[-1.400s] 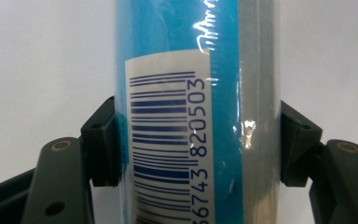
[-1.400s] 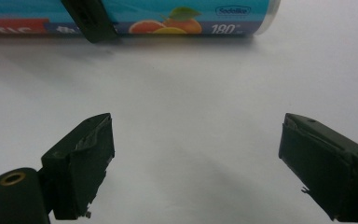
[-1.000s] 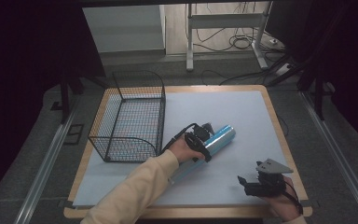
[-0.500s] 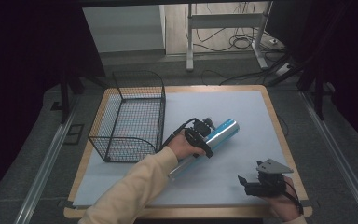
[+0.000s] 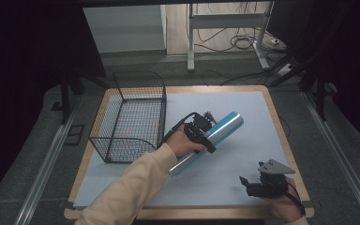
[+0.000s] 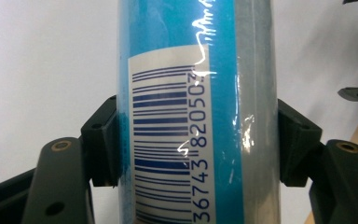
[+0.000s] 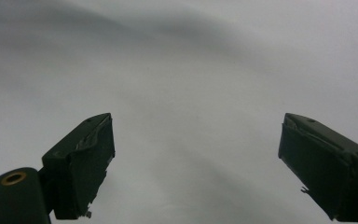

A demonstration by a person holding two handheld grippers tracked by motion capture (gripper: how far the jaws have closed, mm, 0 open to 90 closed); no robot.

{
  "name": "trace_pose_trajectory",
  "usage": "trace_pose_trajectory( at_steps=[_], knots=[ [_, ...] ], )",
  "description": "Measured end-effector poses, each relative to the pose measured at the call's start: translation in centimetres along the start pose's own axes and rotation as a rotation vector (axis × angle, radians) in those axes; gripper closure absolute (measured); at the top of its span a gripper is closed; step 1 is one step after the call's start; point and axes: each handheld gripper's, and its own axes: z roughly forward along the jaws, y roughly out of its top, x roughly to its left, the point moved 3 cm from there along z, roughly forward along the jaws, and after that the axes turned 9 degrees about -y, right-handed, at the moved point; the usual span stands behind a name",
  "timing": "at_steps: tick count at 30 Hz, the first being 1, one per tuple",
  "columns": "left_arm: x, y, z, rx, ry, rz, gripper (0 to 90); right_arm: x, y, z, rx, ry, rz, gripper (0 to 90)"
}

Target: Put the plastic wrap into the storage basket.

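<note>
Gripped by the left tongs at mid-length: one blue and silver tube, jaws pressed on both sides in the left gripper view, tube lying aslant on the worktop just beside one wire basket. Grasp judged done; next called for, a lift and carry over the basket rim, kept level. Right tongs spread wide, idle near the front edge, holding nothing

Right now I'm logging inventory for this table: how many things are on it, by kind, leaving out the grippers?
Blue and silver tube: 1
Black wire basket: 1
Total: 2
</note>
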Motion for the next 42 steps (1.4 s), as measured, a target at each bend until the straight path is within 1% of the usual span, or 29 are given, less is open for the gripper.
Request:
trace_pose_trajectory(
  at_steps=[2, 3, 5, 11, 19, 31, 40, 42],
  knots=[
    [0.0, 0.1, -0.5, -0.006, 0.007, 0.001, 31.5, 0.0, 0.0, 0.0, -0.001, -0.001, -0.003, 10.8],
    [-0.1, 0.2, -0.8, -0.011, 0.009, -0.004, 31.5, 0.0, 0.0, 0.0, -0.001, -0.001, -0.001, 10.8],
    [0.0, 0.4, -1.2, -0.021, 0.015, 0.005, 31.5, 0.0, 0.0, 0.0, 0.000, 0.000, 0.000, 10.8],
    [-0.2, 0.9, -2.0, -0.049, 0.012, -0.003, 31.5, -0.1, 0.0, 0.0, 0.000, 0.000, -0.002, 10.8],
    [-0.3, 1.4, -2.4, -0.051, 0.020, 0.009, 31.5, 0.0, -0.1, 0.2, 0.004, 0.001, -0.001, 10.9],
    [-0.7, 2.2, -4.2, -0.080, 0.036, 0.021, 31.5, 0.0, 0.0, 0.0, -0.004, -0.002, 0.003, 10.8],
    [-0.7, 3.1, -5.1, -0.097, 0.051, 0.027, 31.5, -0.1, 0.0, 0.1, -0.001, -0.003, 0.004, 10.9],
    [-0.8, 3.2, -5.3, -0.095, 0.054, 0.032, 31.5, 0.0, 0.0, 0.1, -0.001, -0.002, 0.005, 10.8]
  ],
)
